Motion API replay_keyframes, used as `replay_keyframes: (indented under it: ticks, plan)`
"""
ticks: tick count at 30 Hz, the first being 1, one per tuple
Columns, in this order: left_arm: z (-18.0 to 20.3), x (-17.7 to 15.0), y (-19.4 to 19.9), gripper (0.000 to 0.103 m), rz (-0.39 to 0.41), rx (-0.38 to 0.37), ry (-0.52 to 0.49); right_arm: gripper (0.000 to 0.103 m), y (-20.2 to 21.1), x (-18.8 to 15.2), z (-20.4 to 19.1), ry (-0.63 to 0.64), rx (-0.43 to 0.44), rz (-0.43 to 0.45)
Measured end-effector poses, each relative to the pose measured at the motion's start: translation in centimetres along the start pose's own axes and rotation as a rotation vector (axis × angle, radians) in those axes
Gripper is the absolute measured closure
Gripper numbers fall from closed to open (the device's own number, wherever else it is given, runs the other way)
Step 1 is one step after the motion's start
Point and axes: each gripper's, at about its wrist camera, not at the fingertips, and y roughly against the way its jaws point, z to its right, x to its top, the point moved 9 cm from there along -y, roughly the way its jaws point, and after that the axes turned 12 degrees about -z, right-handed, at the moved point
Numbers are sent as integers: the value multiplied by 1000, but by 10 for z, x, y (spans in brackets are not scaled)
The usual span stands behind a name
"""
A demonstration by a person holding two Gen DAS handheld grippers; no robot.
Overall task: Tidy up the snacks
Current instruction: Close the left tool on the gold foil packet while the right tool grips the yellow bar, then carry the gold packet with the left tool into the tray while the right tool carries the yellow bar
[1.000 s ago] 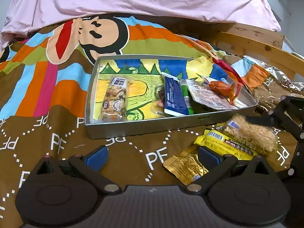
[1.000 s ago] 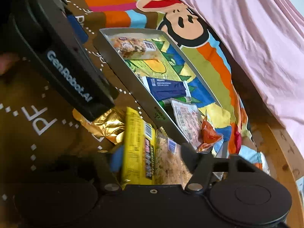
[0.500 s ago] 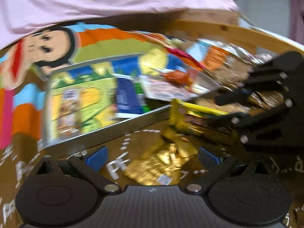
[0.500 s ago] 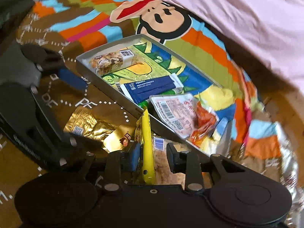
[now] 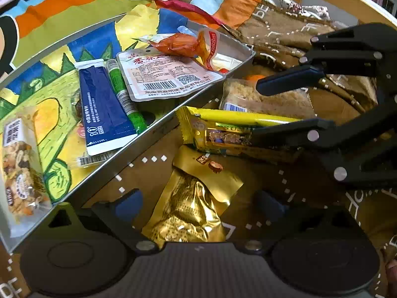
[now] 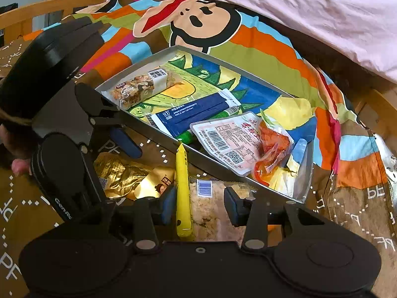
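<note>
While the yellow bar (image 6: 183, 188) stands on edge btwn the right gripper (image 6: 198, 204) jaws, they've just been widening; left pad touches it, right pad is clear, so no clamp. Left gripper (image 5: 198, 206) is spread wide, closing slightly, straddling the gold pouch (image 5: 193, 198) w/o contact. Both lie just outside the tray (image 5: 158, 129).

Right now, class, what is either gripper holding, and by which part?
Nothing is gripped. The right gripper's jaws have just been opening; the yellow bar touches one pad only. Left gripper open.
</note>
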Motion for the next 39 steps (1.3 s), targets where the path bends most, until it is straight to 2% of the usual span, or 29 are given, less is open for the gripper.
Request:
replay_keyframes:
  ticks: [4, 10, 15, 17, 21, 24, 27, 30, 39]
  plan:
    - [-9, -7, 7, 31, -9, 14, 105, 60, 0, 0, -2, 3, 4, 3]
    - [-11, -15, 17, 45, -58, 79, 202, 67, 1, -1, -3, -1, 18, 16]
    - [-19, -38, 31, 50, -62, 70, 436, 77, 0, -3, -19, 73, 9, 33]
    - [-20, -49, 38, 51, -39, 100, 487, 81, -3, -4, -28, 118, -2, 28]
    - [-12, -73, 53, 54, 24, 159, 563, 81, -9, -9, -43, 175, -12, 9]
    - [-4, -87, 65, 55, 65, 192, 595, 81, -10, -11, -48, 202, -47, 12]
    - [0, -98, 73, 55, 107, 218, 639, 86, -7, -10, -47, 187, -80, 18]
    - [0, -108, 81, 56, 147, 287, 687, 91, -1, -9, -45, 167, -114, 27]
    - [1, -101, 95, 57, 251, 316, 690, 92, 39, -4, -58, 141, -72, 157]
